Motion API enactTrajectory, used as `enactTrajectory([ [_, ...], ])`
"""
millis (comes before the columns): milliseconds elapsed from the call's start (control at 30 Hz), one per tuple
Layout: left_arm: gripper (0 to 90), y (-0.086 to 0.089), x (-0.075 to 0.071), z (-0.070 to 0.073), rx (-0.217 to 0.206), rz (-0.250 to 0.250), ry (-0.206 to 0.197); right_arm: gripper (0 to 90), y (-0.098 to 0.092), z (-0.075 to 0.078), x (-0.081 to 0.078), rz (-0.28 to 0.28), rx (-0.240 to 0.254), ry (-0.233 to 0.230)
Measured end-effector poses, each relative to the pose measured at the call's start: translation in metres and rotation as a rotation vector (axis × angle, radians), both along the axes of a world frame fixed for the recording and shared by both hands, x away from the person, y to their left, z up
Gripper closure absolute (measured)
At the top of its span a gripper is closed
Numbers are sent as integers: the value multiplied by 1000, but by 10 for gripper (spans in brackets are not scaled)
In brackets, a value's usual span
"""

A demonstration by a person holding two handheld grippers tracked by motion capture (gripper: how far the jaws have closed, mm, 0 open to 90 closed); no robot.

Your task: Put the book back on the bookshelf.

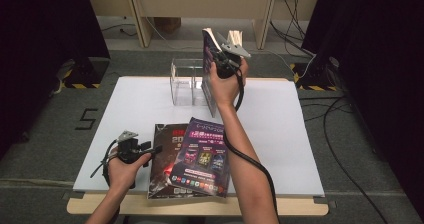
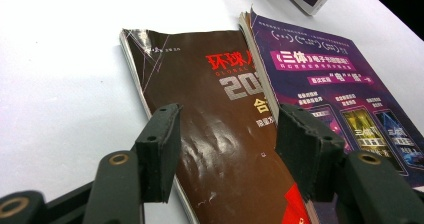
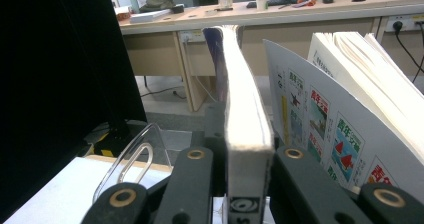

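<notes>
Purple-covered thick magazine stands upright at upper centre of the high view, above the clear acrylic holder, clamped in your right gripper. Your left gripper, jaws apart, rests lower left beside the brown glossy magazine and another purple magazine.
</notes>
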State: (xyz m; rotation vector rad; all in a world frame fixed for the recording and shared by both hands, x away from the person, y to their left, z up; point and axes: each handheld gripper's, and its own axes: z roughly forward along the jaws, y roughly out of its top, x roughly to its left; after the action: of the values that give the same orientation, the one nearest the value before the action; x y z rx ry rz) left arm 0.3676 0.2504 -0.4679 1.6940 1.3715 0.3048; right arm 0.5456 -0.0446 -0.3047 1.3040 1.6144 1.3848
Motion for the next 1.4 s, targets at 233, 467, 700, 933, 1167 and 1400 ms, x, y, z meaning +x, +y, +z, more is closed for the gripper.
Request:
enactTrajectory([
  [233, 430, 0, 0, 0, 3, -2, 1, 829, 1, 1, 3, -6, 0, 5],
  [467, 430, 0, 0, 0, 2, -2, 1, 829, 2, 1, 7, -10, 2, 2],
  [700, 430, 0, 0, -1, -4, 0, 0, 828, 5, 1, 11, -15, -6, 3],
  [933, 430, 0, 0, -1, -4, -2, 1, 828, 7, 0, 15, -19, -9, 3],
  [1167, 430, 0, 0, -1, -2, -4, 3, 828, 9, -2, 18, -24, -7, 11],
  [1400, 430, 0, 0, -2, -1, -1, 3, 828, 9, -5, 21, -30, -7, 16],
])
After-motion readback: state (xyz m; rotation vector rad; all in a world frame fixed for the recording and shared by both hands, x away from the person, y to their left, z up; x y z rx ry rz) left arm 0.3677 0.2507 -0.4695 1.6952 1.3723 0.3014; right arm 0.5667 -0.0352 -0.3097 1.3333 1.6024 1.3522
